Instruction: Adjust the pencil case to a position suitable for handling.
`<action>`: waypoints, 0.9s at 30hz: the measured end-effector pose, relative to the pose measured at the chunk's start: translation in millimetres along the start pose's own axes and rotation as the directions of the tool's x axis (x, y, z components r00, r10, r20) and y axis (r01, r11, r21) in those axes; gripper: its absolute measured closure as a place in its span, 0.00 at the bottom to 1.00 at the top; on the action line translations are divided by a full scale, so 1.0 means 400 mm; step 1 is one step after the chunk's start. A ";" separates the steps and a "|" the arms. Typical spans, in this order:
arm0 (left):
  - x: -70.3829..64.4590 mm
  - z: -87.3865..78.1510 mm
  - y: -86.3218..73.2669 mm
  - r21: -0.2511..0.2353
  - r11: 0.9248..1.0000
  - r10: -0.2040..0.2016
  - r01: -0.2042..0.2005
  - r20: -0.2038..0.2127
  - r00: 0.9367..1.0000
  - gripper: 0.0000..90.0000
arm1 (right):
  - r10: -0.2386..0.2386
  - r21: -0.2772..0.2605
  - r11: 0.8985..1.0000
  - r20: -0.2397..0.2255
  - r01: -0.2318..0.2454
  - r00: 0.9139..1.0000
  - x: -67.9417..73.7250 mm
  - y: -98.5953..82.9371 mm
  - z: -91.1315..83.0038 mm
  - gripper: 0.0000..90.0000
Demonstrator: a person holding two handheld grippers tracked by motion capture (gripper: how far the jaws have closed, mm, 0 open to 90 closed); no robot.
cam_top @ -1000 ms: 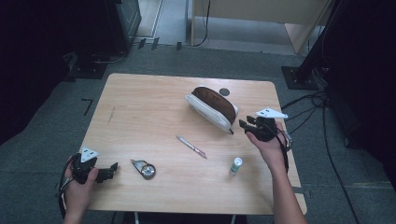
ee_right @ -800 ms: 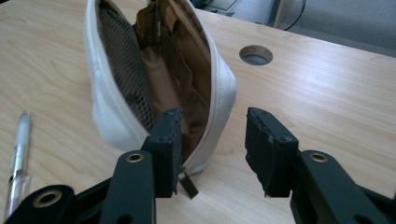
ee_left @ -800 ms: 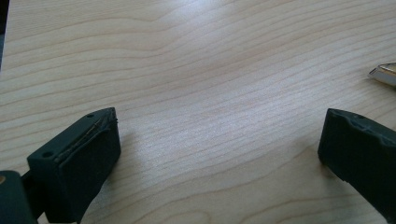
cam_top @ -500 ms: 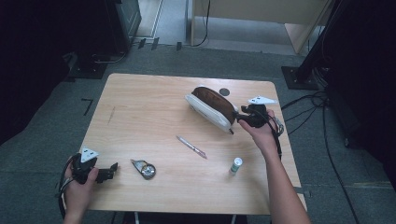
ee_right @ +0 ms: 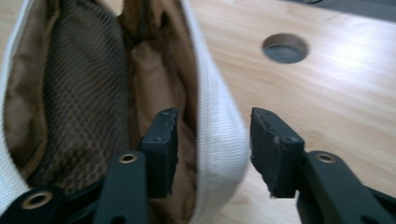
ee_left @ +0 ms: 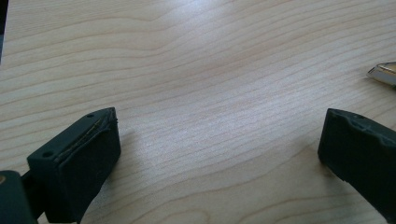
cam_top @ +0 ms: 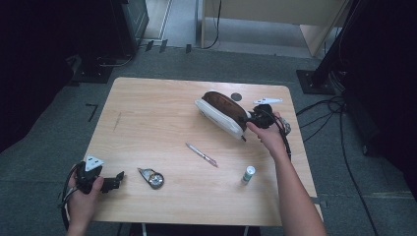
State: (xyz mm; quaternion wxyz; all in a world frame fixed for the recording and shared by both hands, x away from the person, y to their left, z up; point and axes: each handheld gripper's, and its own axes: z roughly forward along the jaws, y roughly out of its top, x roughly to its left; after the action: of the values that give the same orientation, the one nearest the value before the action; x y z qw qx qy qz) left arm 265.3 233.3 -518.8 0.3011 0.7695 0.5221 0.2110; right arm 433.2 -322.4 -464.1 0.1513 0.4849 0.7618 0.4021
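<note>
Landmark: the white pouch (cam_top: 221, 114), lying open on the wooden table (cam_top: 157, 123) toward its far right part, brown lining and mesh pocket (ee_right: 79, 88) exposed.

Right gripper (cam_top: 252, 119) sat at the pouch's near-right end; in the right gripper view its jaws stood apart, one inside the opening against the lining, the other outside, the white wall (ee_right: 217, 135) between them; not yet pinched, so the gripper read as open and straddling the rim. A round cable hole (ee_right: 285, 47) lay in the table just beyond the pouch on the outer-jaw side.

Left gripper (cam_top: 117, 178) rested well away from the pouch, toward the near left corner of the table; its jaws were spread wide over bare wood, holding nothing; a metallic edge (ee_left: 384, 73) showed at the right margin of the left gripper view, too little of it to name with certainty.

Loose items on the near side of the pouch: a pen (cam_top: 201, 154) nearest; a small white-and-green tube (cam_top: 248, 174) standing upright farther off; a small round metal object (cam_top: 153, 178) farther again, close by the left gripper.

Judged step: taking hold of the pouch rim to steady or hold it open; likely a prelude to packing. Next move would call for closing the right jaws on the wall only, without catching the lining, then a slight lift to keep the mouth wide; left gripper free to fetch the items.
</note>
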 end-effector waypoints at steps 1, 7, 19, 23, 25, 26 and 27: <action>0.000 0.000 0.000 0.000 1.000 0.000 0.000 0.000 1.000 0.00 | -0.002 0.002 1.000 -0.006 0.002 1.000 0.002 -0.001 0.003 0.60; 0.000 0.000 0.000 0.000 1.000 0.000 0.000 0.000 1.000 0.00 | 0.039 -0.016 0.999 -0.030 -0.040 0.999 -0.005 0.002 0.017 0.67; 0.000 0.000 0.000 0.000 1.000 0.000 0.000 0.000 1.000 0.00 | 0.003 0.004 1.000 -0.078 -0.002 0.997 0.018 0.000 0.002 0.98; 0.000 0.000 0.000 0.000 1.000 0.000 0.000 0.000 1.000 0.00 | -0.008 -0.009 1.000 -0.095 0.007 0.995 0.033 0.003 -0.010 0.98; 0.000 0.000 0.000 0.000 1.000 0.000 0.000 0.000 1.000 0.00 | -0.019 -0.018 1.000 -0.125 0.017 0.992 0.041 0.002 -0.016 0.98; 0.000 0.000 0.000 0.000 1.000 0.000 0.000 0.000 1.000 0.00 | -0.026 -0.023 0.999 -0.141 0.023 0.990 0.048 0.001 -0.020 0.98; 0.000 0.000 0.000 0.000 1.000 0.000 0.000 0.000 1.000 0.00 | -0.050 -0.033 0.998 -0.167 0.045 0.985 0.063 -0.002 -0.024 0.98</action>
State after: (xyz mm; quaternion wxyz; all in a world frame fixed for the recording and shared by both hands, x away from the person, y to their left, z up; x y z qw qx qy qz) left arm 265.3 233.3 -518.8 0.3010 0.7696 0.5222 0.2110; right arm 414.7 -305.5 -454.5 0.1032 0.4286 0.7773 0.4489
